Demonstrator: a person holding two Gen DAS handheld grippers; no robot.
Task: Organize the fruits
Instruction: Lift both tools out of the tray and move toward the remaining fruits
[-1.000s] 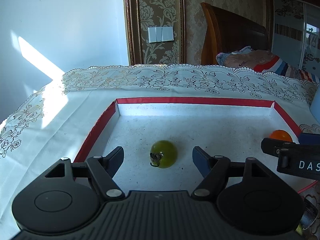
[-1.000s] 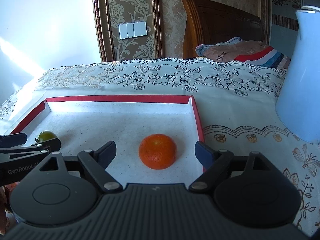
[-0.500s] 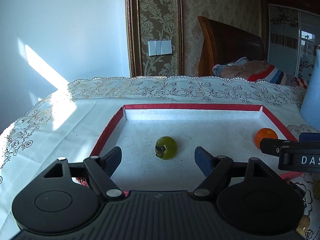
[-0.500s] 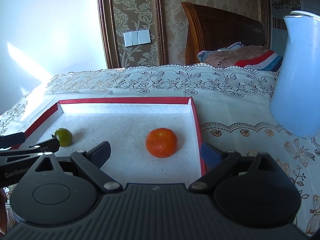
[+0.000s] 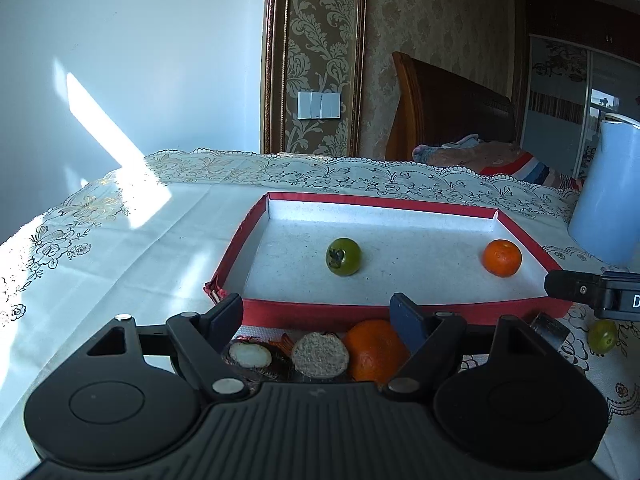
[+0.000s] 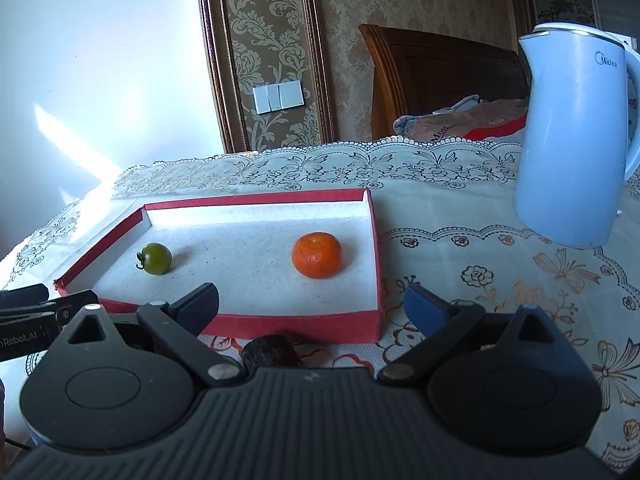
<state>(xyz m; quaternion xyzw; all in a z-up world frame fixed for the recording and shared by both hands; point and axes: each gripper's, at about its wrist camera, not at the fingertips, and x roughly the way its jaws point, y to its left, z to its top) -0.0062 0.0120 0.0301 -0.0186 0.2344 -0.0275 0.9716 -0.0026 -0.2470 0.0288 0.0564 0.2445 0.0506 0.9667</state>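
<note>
A red-rimmed tray (image 5: 380,199) with a white floor holds a green tomato (image 5: 343,257) on the left and a small orange (image 5: 502,258) on the right. The right wrist view shows the same tray (image 6: 256,198), tomato (image 6: 157,258) and orange (image 6: 317,255). My left gripper (image 5: 316,316) hangs open in front of the tray's near rim, over another orange (image 5: 372,350) and two cut fruits (image 5: 320,356). Beside the tray's near right corner my right gripper (image 6: 312,306) is empty, its jaws opening. Neither gripper touches any fruit.
A pale blue kettle (image 6: 576,140) stands right of the tray on the lace tablecloth. A green grape (image 5: 602,336) lies at the front right, and a dark round piece (image 6: 272,352) lies just before the tray. The table edge runs along the left.
Both grippers have drawn back from the tray, leaving the tomato and the orange lying in it. The right jaws have widened. Fruits in front of the tray have come into view.
</note>
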